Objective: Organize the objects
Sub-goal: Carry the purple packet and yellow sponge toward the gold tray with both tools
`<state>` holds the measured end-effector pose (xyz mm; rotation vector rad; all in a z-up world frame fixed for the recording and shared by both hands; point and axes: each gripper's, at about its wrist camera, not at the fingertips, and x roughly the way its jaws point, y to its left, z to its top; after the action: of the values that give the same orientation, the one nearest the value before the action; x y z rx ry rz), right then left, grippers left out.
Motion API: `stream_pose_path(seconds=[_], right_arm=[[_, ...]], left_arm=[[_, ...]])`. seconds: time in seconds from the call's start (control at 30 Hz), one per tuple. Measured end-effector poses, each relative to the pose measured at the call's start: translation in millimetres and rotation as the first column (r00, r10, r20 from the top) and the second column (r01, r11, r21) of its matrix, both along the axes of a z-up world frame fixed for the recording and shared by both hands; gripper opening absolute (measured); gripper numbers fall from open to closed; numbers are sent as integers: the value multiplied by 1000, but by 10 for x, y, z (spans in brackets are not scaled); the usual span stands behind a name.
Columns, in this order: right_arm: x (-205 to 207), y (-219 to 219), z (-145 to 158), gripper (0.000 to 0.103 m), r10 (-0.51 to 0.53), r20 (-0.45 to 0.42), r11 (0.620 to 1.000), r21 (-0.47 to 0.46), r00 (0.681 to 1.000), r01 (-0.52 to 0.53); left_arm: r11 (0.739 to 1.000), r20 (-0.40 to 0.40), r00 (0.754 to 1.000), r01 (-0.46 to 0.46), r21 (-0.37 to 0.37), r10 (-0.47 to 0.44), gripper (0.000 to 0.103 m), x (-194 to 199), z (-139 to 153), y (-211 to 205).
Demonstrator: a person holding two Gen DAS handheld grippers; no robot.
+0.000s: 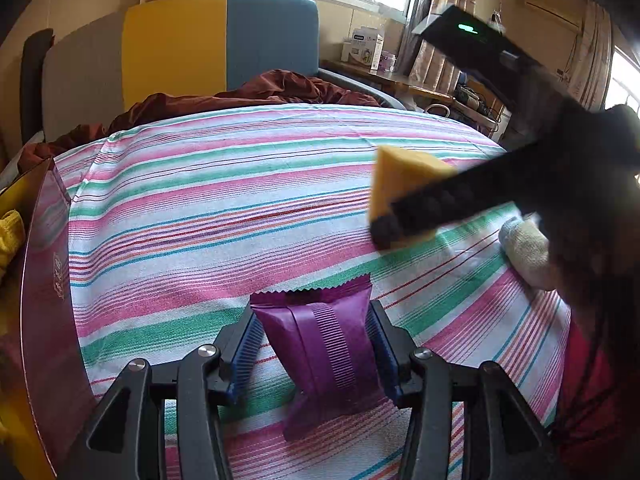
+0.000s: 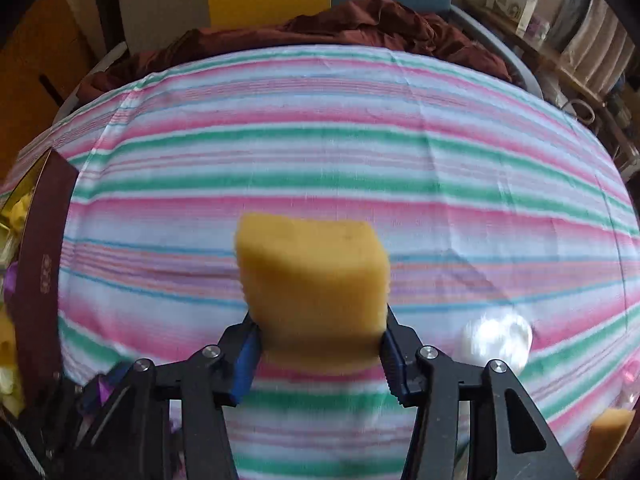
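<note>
A purple snack packet [image 1: 328, 344] stands pinched between the blue pads of my left gripper [image 1: 312, 320], low over the striped bedsheet [image 1: 240, 208]. My right gripper [image 2: 318, 332] is shut on a yellow sponge block [image 2: 312, 280] and holds it above the sheet. The left wrist view shows the same sponge [image 1: 400, 176] to the right, in the right gripper [image 1: 400, 216], which is blurred there. A maroon box [image 1: 44, 280] with yellow items inside stands at the left edge.
A white rolled cloth [image 1: 524, 252] lies on the sheet at the right. A second yellow sponge [image 2: 608, 440] sits at the lower right. A crumpled dark red blanket [image 1: 256, 92] lies at the head of the bed, and a cluttered desk [image 1: 400, 76] stands behind.
</note>
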<state>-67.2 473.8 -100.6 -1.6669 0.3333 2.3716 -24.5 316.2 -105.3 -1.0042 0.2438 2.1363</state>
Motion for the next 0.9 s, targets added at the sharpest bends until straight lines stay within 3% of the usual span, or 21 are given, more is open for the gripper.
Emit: stream_pose_path(seconds=[0.27, 0.67, 0.73, 0.8, 0.9], right_arm=[[73, -66, -5, 52, -18, -10, 998, 53, 1000, 19], [92, 138, 17, 53, -35, -28, 999, -19, 999, 35], [109, 206, 38, 56, -57, -38, 997, -61, 998, 54], [109, 281, 37, 79, -74, -45, 992, -106, 996, 69], [124, 314, 118, 83, -78, -88, 993, -92, 993, 70]], left_arm=[[1000, -13, 1000, -2, -12, 1, 51, 10, -10, 47], [1000, -17, 1000, -16, -15, 16, 45, -56, -25, 6], [1000, -18, 1000, -17, -15, 16, 45, -54, -25, 5], [1000, -17, 1000, -16, -15, 16, 45, -54, -25, 3], [1000, -17, 1000, -16, -15, 16, 45, -53, -24, 2]])
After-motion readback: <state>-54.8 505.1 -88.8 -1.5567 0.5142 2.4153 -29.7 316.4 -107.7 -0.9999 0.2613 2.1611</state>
